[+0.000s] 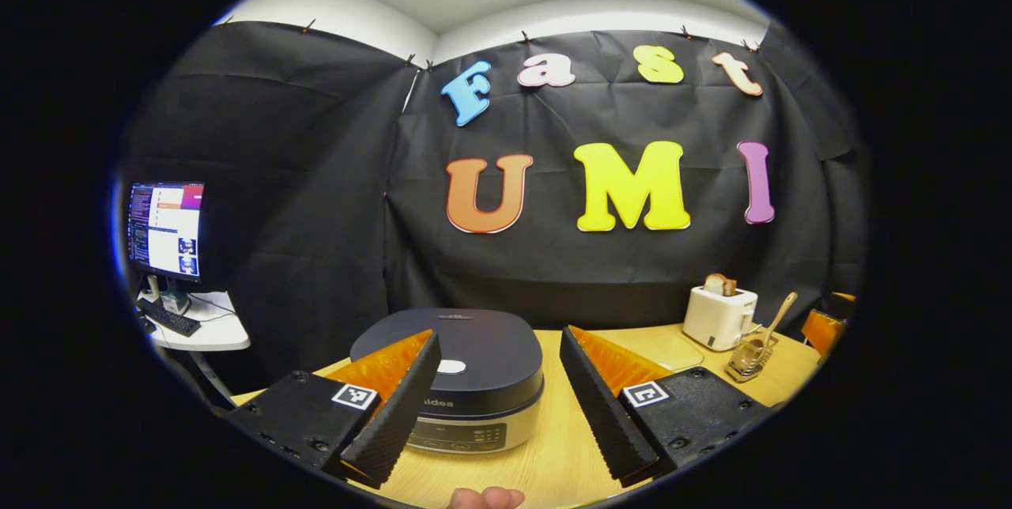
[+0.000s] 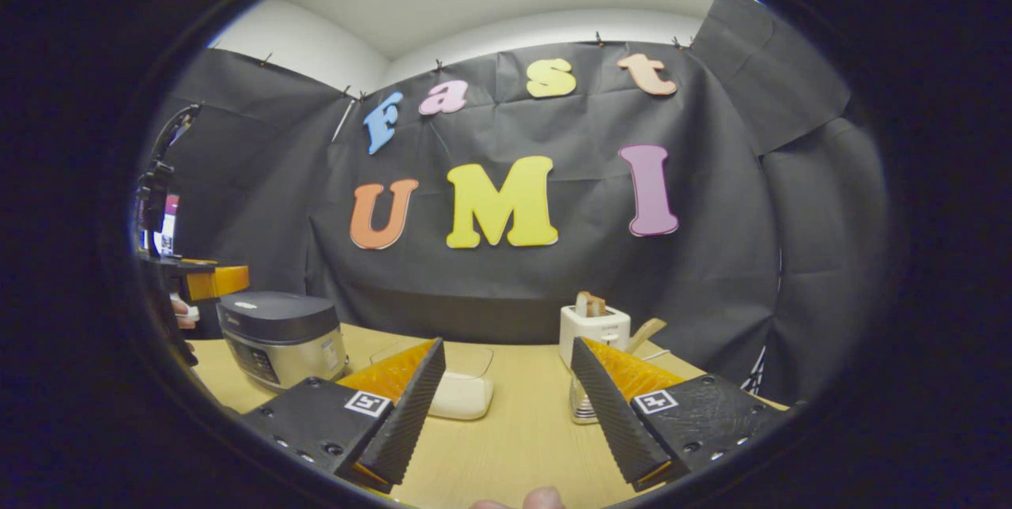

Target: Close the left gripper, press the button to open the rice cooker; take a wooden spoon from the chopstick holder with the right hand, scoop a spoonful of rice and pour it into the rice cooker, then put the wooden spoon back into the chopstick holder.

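Both tongs, left (image 1: 500,394) and right (image 2: 506,402), gape; the left should close before pressing the button (image 1: 451,367) on the near-left cooker (image 1: 474,382).

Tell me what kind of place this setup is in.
Probably a staged recording booth made up as a kitchen counter. Black cloth is clipped up as walls around a wooden table holding a rice cooker and a toaster, and a monitor stands on a side desk.
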Available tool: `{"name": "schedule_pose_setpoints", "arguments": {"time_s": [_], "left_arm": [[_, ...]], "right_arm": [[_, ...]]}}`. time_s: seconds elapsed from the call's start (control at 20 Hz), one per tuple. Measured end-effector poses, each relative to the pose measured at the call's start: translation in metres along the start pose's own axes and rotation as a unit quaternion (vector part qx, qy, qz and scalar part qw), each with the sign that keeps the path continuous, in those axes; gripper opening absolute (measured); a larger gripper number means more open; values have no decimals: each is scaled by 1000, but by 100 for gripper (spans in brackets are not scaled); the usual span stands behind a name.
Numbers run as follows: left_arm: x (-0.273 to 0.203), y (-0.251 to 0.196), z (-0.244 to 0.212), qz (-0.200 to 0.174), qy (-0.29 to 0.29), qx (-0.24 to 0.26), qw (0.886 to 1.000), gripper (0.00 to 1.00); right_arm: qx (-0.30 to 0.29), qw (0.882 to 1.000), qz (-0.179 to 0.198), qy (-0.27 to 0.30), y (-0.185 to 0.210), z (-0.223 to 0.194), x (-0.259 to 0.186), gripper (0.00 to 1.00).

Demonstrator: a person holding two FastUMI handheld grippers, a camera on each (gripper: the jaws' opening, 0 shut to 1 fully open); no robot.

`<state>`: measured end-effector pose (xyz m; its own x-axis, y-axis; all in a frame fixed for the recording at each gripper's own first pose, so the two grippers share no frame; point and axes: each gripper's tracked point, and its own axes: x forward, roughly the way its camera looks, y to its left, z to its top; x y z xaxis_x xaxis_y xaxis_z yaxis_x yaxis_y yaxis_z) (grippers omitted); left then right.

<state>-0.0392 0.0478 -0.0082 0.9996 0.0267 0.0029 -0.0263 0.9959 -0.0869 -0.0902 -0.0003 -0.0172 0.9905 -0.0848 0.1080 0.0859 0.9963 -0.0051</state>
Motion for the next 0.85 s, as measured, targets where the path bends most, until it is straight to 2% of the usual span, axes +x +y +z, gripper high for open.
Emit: {"name": "schedule_pose_setpoints", "arguments": {"time_s": [0.05,0.1,0.15,0.2,0.25,0.3,0.4,0.45,0.55,0.6,0.65,0.85], "left_arm": [[-7,-5,3,-7,-7,2,1000,96],[-14,-13,3,-21,-11,1,1000,96],[-20,-20,2,-35,-14,1,999,97],[-24,-24,0,-41,-16,2,999,96],[-27,-24,-4,-42,-14,2,999,96],[-31,-26,-8,-43,-12,1,999,96],[-38,-34,-10,-48,-15,1,999,97],[-40,-40,-10,-54,-18,1,998,97],[-45,-51,-14,-70,-18,3,997,96],[-47,-53,-17,-74,-16,4,997,97],[-49,-53,-17,-77,-17,3,997,97],[-52,-49,-12,-77,-20,-5,997,97]], "right_arm": [[-1,1000,-3,-3,1,3,-4,95],[-2,1000,-1,-2,3,4,-9,91],[-4,1000,-1,0,6,5,-13,95],[-7,1000,0,-1,7,7,-17,95],[-10,1000,-3,-4,8,11,-20,95],[-12,1000,-5,-6,8,14,-23,91],[-11,1000,-6,-11,16,11,-29,91],[-12,1000,-6,-14,17,14,-31,95],[-13,1000,-15,-17,12,29,-32,95],[-13,1000,-20,-19,11,31,-34,92],[-13,999,-23,-21,11,34,-35,95],[-7,999,-28,-22,16,39,-38,95]]}}
